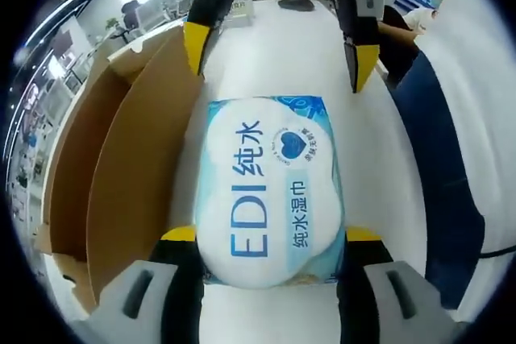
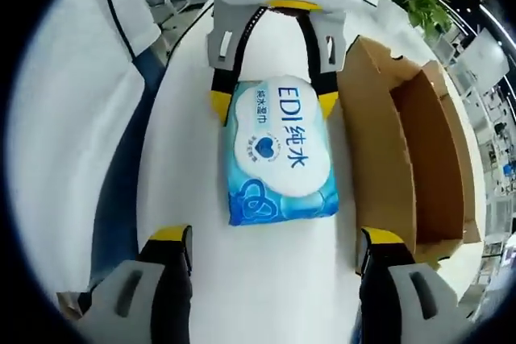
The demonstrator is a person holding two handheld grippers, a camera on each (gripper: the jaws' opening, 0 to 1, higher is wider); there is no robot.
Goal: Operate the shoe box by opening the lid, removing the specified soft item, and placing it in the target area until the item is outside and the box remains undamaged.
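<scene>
A pack of wet wipes [image 1: 270, 191] lies flat on the white table [image 1: 371, 167], outside the shoe box [image 1: 121, 167]. The pack is blue and white, soft, with the big letters "EDI" and some Chinese characters printed on its top. The cardboard box stands just beside the pack, with its lid open and the brown inside showing; in the right gripper view the same box [image 2: 419, 151] is on the other side of the pack [image 2: 278, 151].

In the left gripper view, the left gripper [image 1: 270, 239] has its two jaws on both sides of the near end of the pack, and the yellow tips press against its edges, so this gripper is grasping the pack. In the right gripper view the same gripper [image 2: 274, 102] comes from the top and its yellow tips hold the far end of the pack.

The right gripper [image 2: 274, 239] has its jaws spread wide apart, with nothing between them, and they do not touch the pack. In the left gripper view it [image 1: 278, 62] shows at the top, also spread, just beyond the pack's far end.

A dark blue strip [image 1: 439, 175] runs along the table edge, and a person [image 1: 427, 6] sits behind the table.
</scene>
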